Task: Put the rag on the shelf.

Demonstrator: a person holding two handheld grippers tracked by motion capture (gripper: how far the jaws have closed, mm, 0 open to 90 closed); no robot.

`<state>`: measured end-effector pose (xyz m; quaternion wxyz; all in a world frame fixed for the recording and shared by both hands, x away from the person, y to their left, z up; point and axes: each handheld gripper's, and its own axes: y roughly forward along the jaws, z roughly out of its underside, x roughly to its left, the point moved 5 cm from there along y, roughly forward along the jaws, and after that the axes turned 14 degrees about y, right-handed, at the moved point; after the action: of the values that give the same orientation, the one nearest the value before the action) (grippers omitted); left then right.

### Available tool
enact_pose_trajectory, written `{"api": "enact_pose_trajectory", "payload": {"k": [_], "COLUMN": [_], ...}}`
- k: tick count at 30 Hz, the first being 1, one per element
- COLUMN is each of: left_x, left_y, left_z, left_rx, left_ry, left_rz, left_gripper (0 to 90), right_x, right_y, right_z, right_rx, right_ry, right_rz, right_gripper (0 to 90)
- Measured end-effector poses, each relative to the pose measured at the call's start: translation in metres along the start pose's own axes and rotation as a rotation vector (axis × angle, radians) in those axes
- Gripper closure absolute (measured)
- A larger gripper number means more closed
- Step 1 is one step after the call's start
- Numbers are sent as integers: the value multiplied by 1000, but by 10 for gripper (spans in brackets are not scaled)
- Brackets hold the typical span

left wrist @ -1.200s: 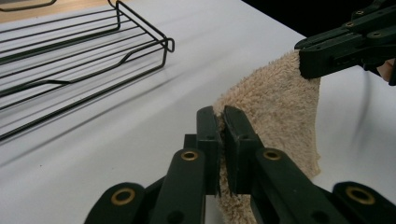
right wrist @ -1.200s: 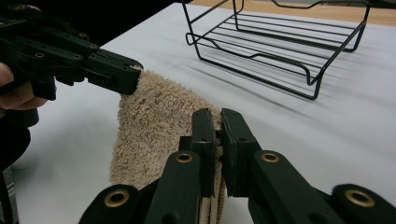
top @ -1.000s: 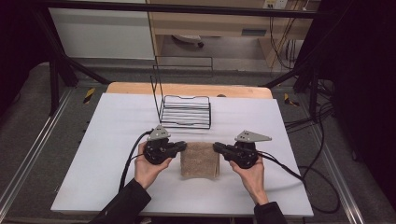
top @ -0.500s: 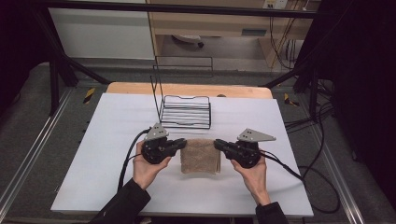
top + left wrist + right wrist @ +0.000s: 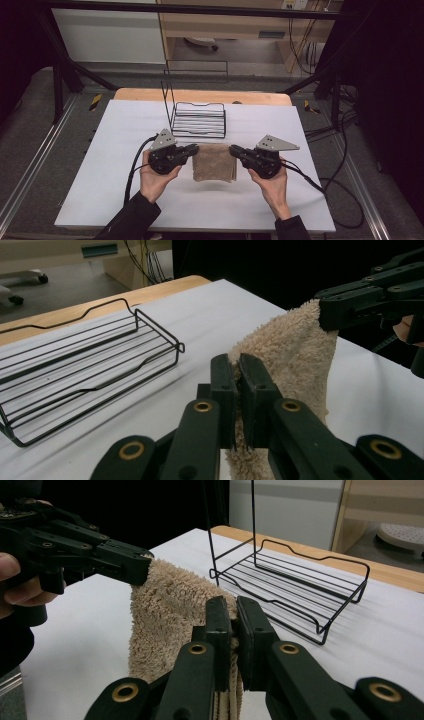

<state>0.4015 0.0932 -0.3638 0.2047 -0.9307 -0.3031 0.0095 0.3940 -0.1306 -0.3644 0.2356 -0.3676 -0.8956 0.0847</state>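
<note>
Towel lifted, fluffy beige, both corners pinched.

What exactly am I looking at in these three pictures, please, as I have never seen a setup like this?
A person sits at a white table and holds a hand-operated two-jaw gripper in each hand; there is no robot arm. One picture looks down from above. The other two come from small cameras riding on each gripper, looking along its black jaws. The left gripper and the right gripper each pinch an opposite edge of a beige towel, lifting that edge off the table. Behind the towel stands an empty black wire rack.
</note>
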Motion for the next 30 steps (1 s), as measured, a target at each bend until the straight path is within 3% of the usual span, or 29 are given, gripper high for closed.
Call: {"api": "enact_pose_trajectory", "payload": {"k": [16, 30], "left_x": [17, 28], "left_y": [-11, -18], "left_z": [-20, -40], "left_rx": [-65, -106], "left_ry": [-5, 25], "left_rz": [-41, -71], "left_gripper": [853, 853], "right_x": [11, 19], "right_y": [4, 5], "right_z": [-28, -52], "right_rx": [-70, -115], "right_ry": [-42, -82], "right_rz": [-3, 13], "right_gripper": [850, 850]}}
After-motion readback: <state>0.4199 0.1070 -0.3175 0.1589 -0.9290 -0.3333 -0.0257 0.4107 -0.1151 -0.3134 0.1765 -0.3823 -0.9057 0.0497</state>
